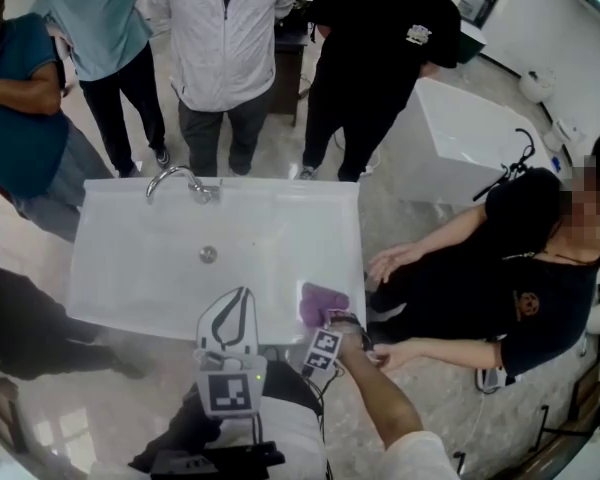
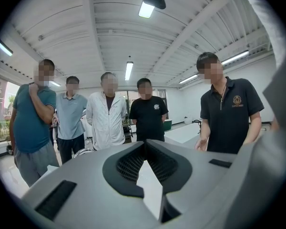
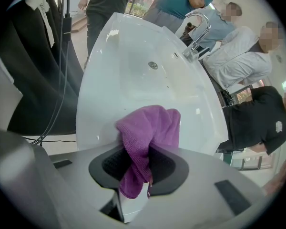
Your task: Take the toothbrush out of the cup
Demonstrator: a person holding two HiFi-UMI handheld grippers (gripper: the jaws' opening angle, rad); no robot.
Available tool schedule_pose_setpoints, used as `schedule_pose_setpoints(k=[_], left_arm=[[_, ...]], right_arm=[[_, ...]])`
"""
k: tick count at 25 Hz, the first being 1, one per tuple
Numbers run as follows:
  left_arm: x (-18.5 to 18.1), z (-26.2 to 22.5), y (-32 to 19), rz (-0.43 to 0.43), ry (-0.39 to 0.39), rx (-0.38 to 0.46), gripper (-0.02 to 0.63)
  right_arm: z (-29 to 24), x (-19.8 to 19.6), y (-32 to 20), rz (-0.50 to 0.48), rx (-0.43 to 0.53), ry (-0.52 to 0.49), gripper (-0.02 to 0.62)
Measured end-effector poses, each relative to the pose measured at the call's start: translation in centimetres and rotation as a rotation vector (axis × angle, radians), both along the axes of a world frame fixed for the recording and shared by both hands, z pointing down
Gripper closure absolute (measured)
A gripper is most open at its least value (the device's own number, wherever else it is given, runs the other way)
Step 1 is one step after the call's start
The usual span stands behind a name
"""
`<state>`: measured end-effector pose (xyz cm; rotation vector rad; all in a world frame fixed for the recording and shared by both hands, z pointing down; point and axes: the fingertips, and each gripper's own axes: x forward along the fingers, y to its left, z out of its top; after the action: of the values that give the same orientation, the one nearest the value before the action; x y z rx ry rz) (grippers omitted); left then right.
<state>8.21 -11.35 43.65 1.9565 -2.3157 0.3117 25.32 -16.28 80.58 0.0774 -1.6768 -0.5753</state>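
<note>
No toothbrush or cup shows in any view. A purple cloth [image 1: 320, 303] lies bunched at the near right edge of the white sink [image 1: 130, 268]. My right gripper [image 1: 327, 318] points steeply down at it. In the right gripper view the cloth [image 3: 150, 128] hangs pinched between the pads, so that gripper [image 3: 144, 162] is shut on it. My left gripper [image 1: 242, 292] hovers level over the sink's near edge. Its jaws [image 2: 146, 142] meet at the tips with nothing between them.
A chrome faucet [image 1: 180, 180] stands at the sink's far edge and a drain [image 1: 208, 255] sits mid-basin. Several people stand behind the sink. A crouching person's hand [image 1: 390, 263] is close to the sink's right edge. A white tub [image 1: 460, 138] stands at the right.
</note>
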Motion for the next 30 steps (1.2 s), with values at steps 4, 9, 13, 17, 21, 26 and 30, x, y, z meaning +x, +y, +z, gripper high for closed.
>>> schedule_pose_setpoints(k=[4,9,13,17,21,26,30], left_arm=[[-0.3,-0.2,-0.1,-0.007,0.003,0.002,0.581],[-0.6,-0.1,0.1,-0.015,0.004,0.007,0.581],[-0.6,-0.4,0.0,-0.017,0.012,0.015,0.581],[-0.8,-0.5,0.1,-0.021,0.023,0.025,0.581],[-1.1,-0.5,0.5,-0.032,0.031,0.027,0.581],[-1.3,-0.5,0.6,-0.033,0.024,0.039,0.581],[-1.7,-1.0,0.7,-0.043,0.026,0.056,0.581]], right_arm=[[-1.0,-0.7,-0.4,0.021,0.004,-0.058,0.476],[-2.4,-2.6,-0.2,0.026,-0.036,-0.103,0.470],[-1.8,-1.6,0.1,0.028,-0.092,-0.033,0.459],[-1.1,-0.5,0.3,0.050,-0.146,0.010,0.411],[-1.6,-0.4,0.2,0.094,-0.177,-0.021,0.336],[-3.1,-1.0,0.7,0.134,-0.248,-0.074,0.299],[-7.2,-2.6,1.0,0.217,-0.318,-0.272,0.301]])
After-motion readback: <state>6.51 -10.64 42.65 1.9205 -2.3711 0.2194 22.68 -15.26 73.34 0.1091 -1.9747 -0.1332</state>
